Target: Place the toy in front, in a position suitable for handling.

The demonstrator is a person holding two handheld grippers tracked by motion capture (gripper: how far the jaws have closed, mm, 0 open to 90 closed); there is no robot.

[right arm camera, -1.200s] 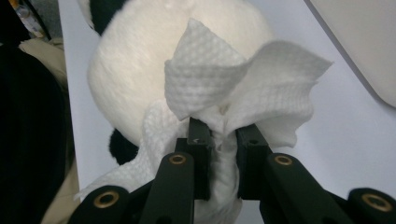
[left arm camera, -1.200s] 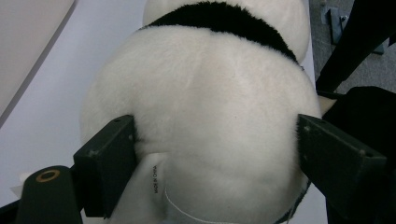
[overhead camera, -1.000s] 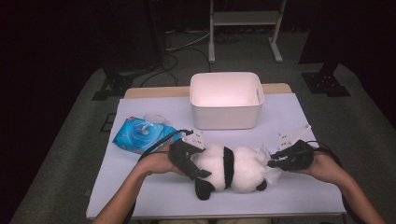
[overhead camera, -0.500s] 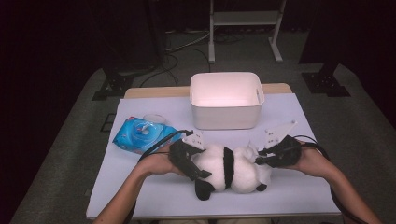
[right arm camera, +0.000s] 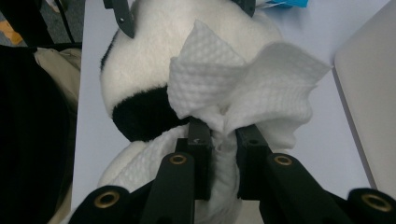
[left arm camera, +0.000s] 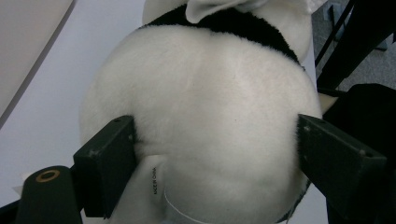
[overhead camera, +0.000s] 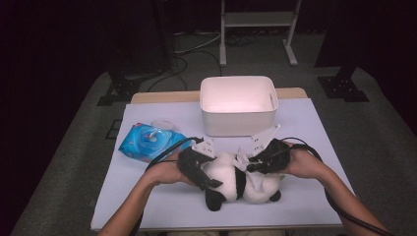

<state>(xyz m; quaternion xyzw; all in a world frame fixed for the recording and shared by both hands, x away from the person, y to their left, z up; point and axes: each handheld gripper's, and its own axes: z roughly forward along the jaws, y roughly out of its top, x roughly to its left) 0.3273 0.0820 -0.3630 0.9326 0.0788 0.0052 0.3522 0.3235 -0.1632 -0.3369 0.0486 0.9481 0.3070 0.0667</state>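
White plush panda (overhead camera: 235, 181) – left gripper (overhead camera: 200, 169) clamps body; right gripper (right arm camera: 223, 140) pinches embossed wipe (right arm camera: 243, 88).

The left gripper (overhead camera: 204, 172) covers one end of the plush panda (overhead camera: 236, 184) in the high view, and in the left gripper view the frame crops the toy top and bottom. The white wipe (right arm camera: 243, 93) hides the fur behind it, its lower folds buried between the right gripper (right arm camera: 223, 140) jaws.

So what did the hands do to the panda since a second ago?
The right gripper, shut on a crumpled white wipe, slid leftward across the black-and-white plush panda. The left gripper stayed clamped on the panda's body. The white plastic bin and blue wipes pack did not move.
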